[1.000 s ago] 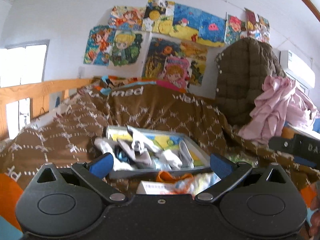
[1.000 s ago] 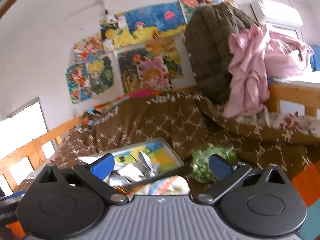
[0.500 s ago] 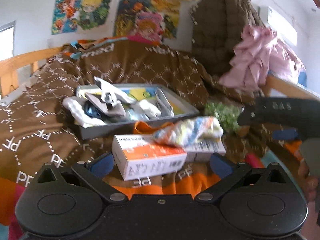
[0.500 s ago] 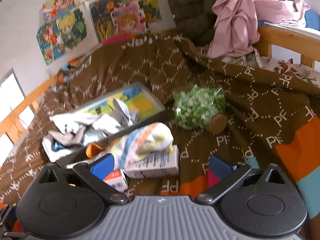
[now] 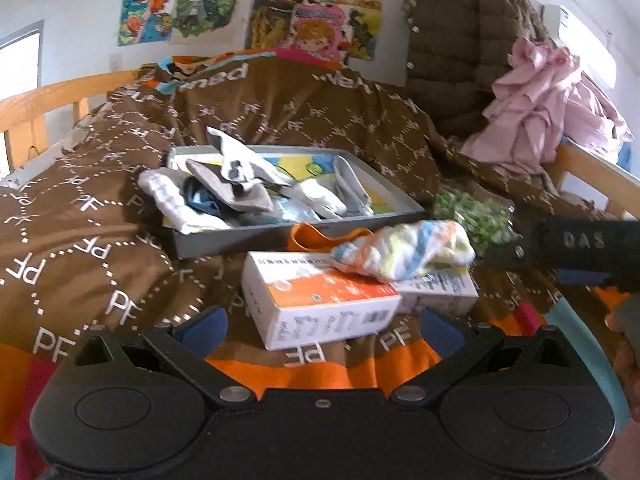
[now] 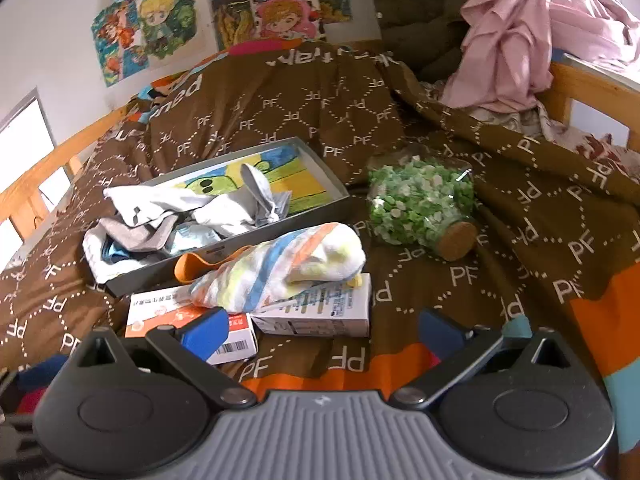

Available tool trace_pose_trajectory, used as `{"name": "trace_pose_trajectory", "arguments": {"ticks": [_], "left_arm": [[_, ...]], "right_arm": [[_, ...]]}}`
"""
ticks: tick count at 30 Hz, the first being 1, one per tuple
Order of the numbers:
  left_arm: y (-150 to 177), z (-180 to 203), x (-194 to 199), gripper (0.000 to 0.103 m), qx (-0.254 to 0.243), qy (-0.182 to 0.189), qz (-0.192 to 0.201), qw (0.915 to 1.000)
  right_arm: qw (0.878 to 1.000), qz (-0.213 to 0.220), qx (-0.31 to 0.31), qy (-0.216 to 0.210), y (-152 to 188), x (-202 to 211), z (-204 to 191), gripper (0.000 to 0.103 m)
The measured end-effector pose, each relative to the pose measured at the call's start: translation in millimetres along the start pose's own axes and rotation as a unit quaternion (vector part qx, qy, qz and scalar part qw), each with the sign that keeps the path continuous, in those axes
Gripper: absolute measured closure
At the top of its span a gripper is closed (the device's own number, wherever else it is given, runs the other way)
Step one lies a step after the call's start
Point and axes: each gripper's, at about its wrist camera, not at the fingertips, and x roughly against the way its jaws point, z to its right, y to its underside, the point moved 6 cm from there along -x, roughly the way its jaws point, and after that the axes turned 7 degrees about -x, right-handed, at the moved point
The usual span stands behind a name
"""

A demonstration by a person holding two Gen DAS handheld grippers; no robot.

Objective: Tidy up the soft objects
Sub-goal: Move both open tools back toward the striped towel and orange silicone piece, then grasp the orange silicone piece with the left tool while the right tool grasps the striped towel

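Note:
A striped pastel sock bundle (image 5: 404, 250) (image 6: 280, 268) lies on top of two cartons on the bed. Behind it a grey tray (image 5: 208, 242) (image 6: 320, 204) holds several grey and white socks and cloths (image 5: 240, 188) (image 6: 192, 212). An orange band (image 5: 316, 236) (image 6: 192, 266) lies between tray and bundle. My left gripper (image 5: 322, 326) is open and empty, just in front of the orange-and-white carton (image 5: 320, 300). My right gripper (image 6: 320, 330) is open and empty, in front of the white carton (image 6: 320, 308); its body shows at the right of the left wrist view (image 5: 576, 248).
A corked glass jar of green and white pieces (image 6: 420, 204) (image 5: 476, 216) lies on its side right of the tray. The brown patterned quilt (image 6: 360, 96) covers the bed. Pink clothing (image 6: 532, 28) and a dark padded coat (image 5: 468, 36) hang over the wooden rail at the back right.
Both cameras have tilted down from the wall toward the bed, bringing the cartons, sock bundle and jar into view. Both grippers stay open.

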Motion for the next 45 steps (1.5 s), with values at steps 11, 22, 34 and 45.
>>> {"name": "trace_pose_trajectory", "arguments": {"ticks": [11,22,34,45], "left_arm": [[-19,-26,-21,0.001,0.059,-0.017,0.036,0.9975],[-39,-41,-59,0.001,0.075,-0.006,0.049,0.996],[-55,-68,-118,0.001,0.128,0.074,-0.004,0.9889],[-52,-77,-161,0.001,0.255,0.126,-0.067,0.9564]], "right_arm": [[0.997,0.023,0.073,0.001,-10,-9,-21,0.0],[0.988,0.067,0.137,0.007,-32,-25,-37,0.0],[0.98,0.1,0.174,-0.004,-62,-46,-34,0.0],[0.982,0.063,0.176,-0.018,-61,-71,-32,0.0]]}}
